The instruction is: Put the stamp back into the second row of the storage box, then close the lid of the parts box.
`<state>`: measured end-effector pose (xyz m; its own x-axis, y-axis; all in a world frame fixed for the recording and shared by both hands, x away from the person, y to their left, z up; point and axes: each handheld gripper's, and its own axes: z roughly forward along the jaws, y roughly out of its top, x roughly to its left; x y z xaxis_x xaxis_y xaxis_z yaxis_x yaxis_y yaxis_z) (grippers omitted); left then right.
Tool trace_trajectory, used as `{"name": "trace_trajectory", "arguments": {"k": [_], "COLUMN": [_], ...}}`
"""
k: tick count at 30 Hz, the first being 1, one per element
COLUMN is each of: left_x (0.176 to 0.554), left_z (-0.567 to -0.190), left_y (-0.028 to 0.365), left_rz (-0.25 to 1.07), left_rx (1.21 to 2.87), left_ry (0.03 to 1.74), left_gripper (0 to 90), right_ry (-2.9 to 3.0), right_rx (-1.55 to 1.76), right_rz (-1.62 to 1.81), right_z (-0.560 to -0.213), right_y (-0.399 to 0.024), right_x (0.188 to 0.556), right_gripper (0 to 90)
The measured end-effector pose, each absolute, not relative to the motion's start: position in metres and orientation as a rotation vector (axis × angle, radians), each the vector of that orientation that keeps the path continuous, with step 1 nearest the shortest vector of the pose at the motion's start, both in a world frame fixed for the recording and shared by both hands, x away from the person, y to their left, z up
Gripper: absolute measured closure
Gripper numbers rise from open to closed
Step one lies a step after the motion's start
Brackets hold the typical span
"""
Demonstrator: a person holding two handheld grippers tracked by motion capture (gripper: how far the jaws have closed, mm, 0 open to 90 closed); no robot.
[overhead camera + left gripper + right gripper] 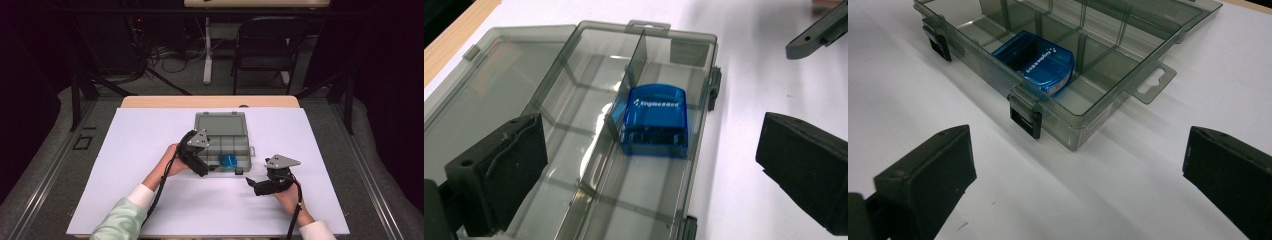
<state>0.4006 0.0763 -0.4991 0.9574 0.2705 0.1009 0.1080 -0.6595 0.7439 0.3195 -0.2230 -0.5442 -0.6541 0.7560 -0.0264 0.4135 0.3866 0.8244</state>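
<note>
A clear grey compartment box (221,125) lies open on the white table sheet, its lid folded back. A small blue translucent case (229,161) with white lettering sits in the box's front row. In the left gripper view the blue case (655,121) lies in a compartment of the box (639,195), ahead of my left gripper (651,175), whose jaws stand wide apart and touch nothing. My left gripper (201,169) hangs over the box's front left part. My right gripper (254,186) stays on the table to the box's front right, open, facing the box (1073,125) and the blue case (1035,62).
A black latch (1025,117) sits on the box's near wall, and a hanger tab (1153,82) sticks out at its side. White sheet (150,200) surrounds the box. A wooden table edge (210,101) lies behind; a folding chair (267,45) stands beyond.
</note>
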Motion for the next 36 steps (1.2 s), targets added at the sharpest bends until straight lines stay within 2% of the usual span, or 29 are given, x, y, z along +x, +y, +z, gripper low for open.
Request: {"name": "trace_trajectory", "arguments": {"k": [16,36], "left_x": [0.391,0.391], "left_z": [-0.498,-0.507], "left_y": [0.086,0.094], "left_rz": [0.351,0.323], "left_rx": [2.332,2.33], "left_ry": [0.3,0.333], "left_gripper": [0.2,0.3], "right_ry": [2.255,2.263], "right_rx": [1.004,0.986], "right_rz": [1.174,1.172], "right_z": [-0.545,-0.544], "right_y": [-0.222,-0.221], "right_x": [0.32,0.32], "right_gripper": [0.0,0.0]}}
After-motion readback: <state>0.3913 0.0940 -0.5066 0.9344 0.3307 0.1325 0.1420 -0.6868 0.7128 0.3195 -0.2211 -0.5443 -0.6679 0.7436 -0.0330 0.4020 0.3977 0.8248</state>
